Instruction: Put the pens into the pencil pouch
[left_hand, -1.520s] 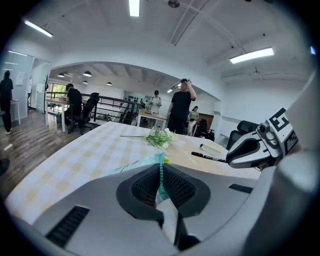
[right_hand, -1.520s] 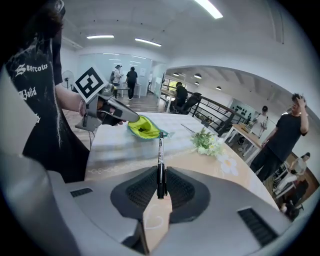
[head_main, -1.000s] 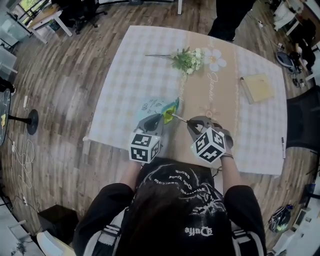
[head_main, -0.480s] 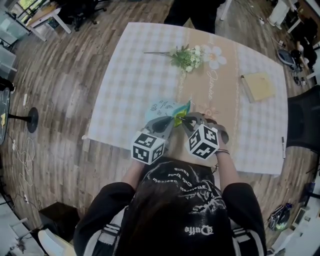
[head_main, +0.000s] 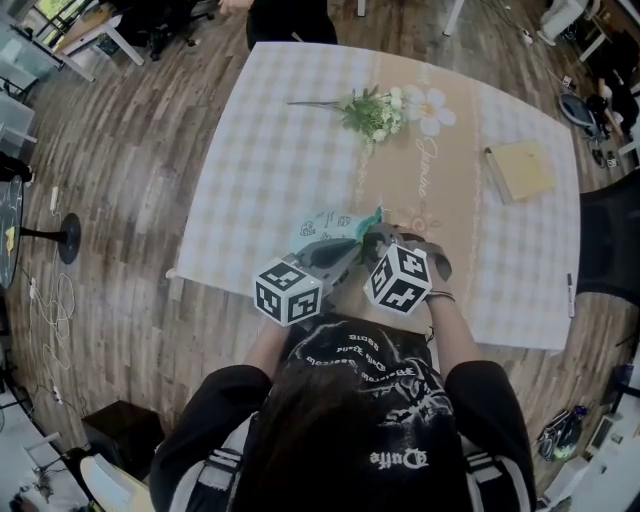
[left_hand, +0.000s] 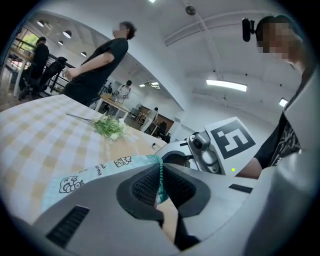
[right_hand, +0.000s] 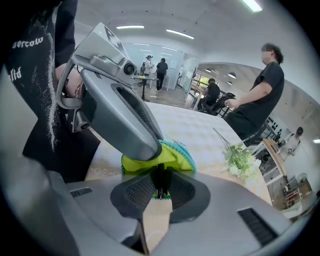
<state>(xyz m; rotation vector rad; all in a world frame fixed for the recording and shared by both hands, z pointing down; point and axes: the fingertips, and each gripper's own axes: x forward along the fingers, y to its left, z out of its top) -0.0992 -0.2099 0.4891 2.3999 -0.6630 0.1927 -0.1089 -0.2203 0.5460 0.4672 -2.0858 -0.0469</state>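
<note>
left gripper (left_hand: 160, 172) pinched shut on pouch (head_main: 322, 224) rim, near edge of table (head_main: 270, 140), centre. right gripper (right_hand: 161, 175) clamped narrow on pen (right_hand: 160, 186), tip at yellow mouth. tip: hold rim up so mouth gapes, slide pen in lengthwise, release once deep.

A checked cloth covers the surface (head_main: 270, 150), with a beige runner (head_main: 432, 190) laid down its middle. A sprig of flowers (head_main: 372, 113) lies near the far edge, partly on the runner. A yellow notebook (head_main: 522, 170) sits well apart, toward the right side. A person (head_main: 285, 18) stands at the far edge. On the wooden floor (head_main: 130, 170) at left stands a round black base (head_main: 66, 240), with cables (head_main: 45, 300) near it.
</note>
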